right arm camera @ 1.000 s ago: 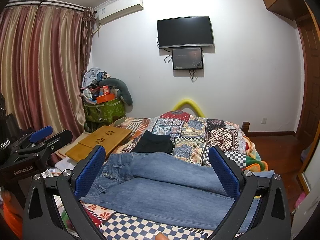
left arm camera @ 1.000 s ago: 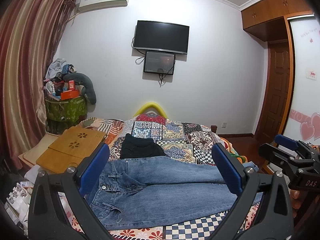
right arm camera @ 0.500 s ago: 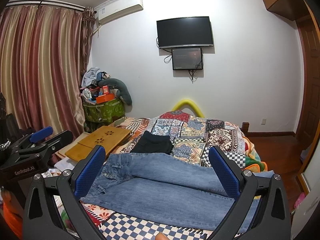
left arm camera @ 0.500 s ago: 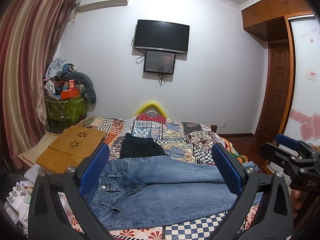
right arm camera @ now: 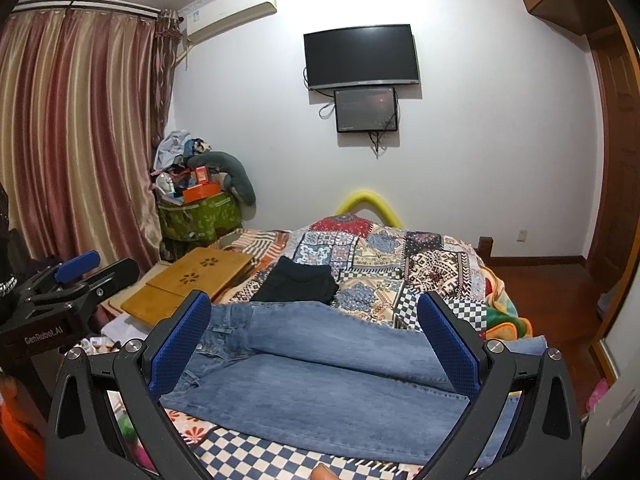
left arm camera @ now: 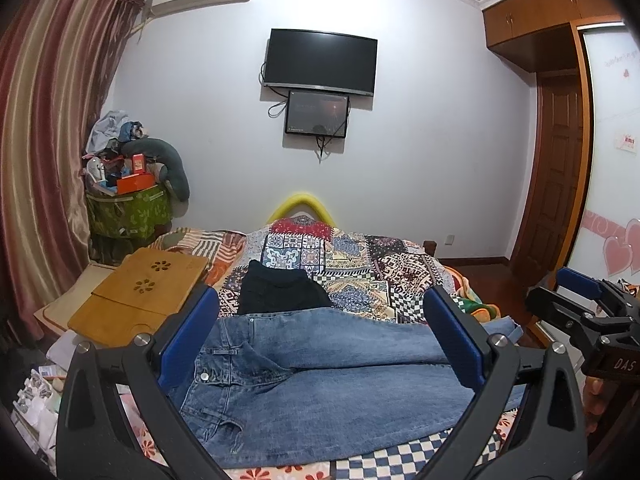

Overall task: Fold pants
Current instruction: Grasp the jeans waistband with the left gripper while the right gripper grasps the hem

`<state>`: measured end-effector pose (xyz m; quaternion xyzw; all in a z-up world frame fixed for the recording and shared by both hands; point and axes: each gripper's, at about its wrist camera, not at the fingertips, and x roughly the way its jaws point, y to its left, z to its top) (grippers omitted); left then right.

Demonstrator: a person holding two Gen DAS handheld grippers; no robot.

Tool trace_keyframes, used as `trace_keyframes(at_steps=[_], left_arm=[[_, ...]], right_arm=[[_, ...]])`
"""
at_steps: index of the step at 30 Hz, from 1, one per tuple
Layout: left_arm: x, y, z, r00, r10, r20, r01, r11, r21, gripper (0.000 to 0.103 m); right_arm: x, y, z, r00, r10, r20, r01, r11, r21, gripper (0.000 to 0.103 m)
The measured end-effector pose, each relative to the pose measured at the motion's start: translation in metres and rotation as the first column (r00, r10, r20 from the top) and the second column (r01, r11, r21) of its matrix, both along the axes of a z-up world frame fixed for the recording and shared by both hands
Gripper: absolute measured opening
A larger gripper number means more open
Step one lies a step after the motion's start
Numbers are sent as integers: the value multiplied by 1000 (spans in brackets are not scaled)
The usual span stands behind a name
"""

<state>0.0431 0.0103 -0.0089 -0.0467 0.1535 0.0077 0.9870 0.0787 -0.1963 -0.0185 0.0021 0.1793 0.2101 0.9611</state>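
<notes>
Blue jeans spread flat across the near part of the bed, waistband toward the left, legs running right, one leg lying alongside the other. Upper leg slightly overlapping the lower near the crotch; button and pocket seams visible at the waist end. Hems reaching the bed's right edge in the right wrist view.

Left gripper held above the near edge of the bed, fingers spread wide — nothing between them, jeans seen through the gap. Right gripper likewise spread wide and empty, blue pads well apart, poised over the jeans without touching. Each gripper also visible from the other's camera: the right one at the far right of the left wrist view, the left one at the far left of the right wrist view. A fingertip of the person just showing at the bottom edge of the right wrist view.

Beyond the jeans, a folded black garment lying on the patchwork quilt, just behind the waistband. Wooden lap tray to the left of the bed, tilted. Green storage bin piled with clutter in the corner by the striped curtain. Television mounted on the far wall, a smaller screen directly beneath it.
</notes>
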Motion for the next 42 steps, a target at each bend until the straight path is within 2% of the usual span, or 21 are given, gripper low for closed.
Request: trace_keyframes(at_steps=[5, 10, 15, 19, 23, 25, 29, 31, 33, 38, 41, 42], left_arm=[[36, 13, -1, 1000, 10, -8, -10, 1000, 6, 103], [96, 44, -10, 997, 35, -68, -34, 999, 16, 103], [156, 83, -32, 985, 114, -131, -107, 993, 56, 103], [208, 118, -63, 961, 176, -215, -160, 983, 87, 103], [258, 149, -109, 915, 173, -364, -154, 985, 79, 103], [275, 161, -138, 882, 176, -437, -162, 984, 69, 103], [300, 169, -192, 830, 167, -532, -153, 986, 71, 101], [310, 172, -213, 804, 159, -573, -144, 987, 73, 92], [325, 176, -237, 765, 141, -628, -129, 990, 65, 80], [343, 186, -275, 699, 134, -703, -141, 989, 49, 68], [347, 189, -286, 689, 110, -717, -142, 990, 16, 64], [347, 189, -287, 688, 106, -718, -144, 989, 8, 63]], right_arm=[[27, -1, -7, 1000, -7, -27, 6, 1000, -13, 103], [68, 1, -17, 1000, -4, -17, 3, 998, -70, 102], [115, 2, -38, 998, -38, -43, 31, 987, -155, 102], [155, -1, -59, 994, -38, -100, 18, 981, -193, 102], [193, -6, -85, 985, -34, -170, -4, 976, -217, 102], [210, -8, -101, 974, -20, -227, -30, 976, -214, 102], [241, -7, -132, 934, 20, -356, -103, 971, -216, 93], [253, -4, -148, 914, 41, -403, -144, 962, -230, 92], [265, 2, -160, 895, 65, -441, -184, 955, -233, 91], [290, 19, -183, 861, 133, -491, -286, 925, -252, 83], [303, 30, -197, 825, 170, -539, -344, 907, -242, 70], [308, 33, -202, 809, 179, -559, -365, 899, -241, 69]])
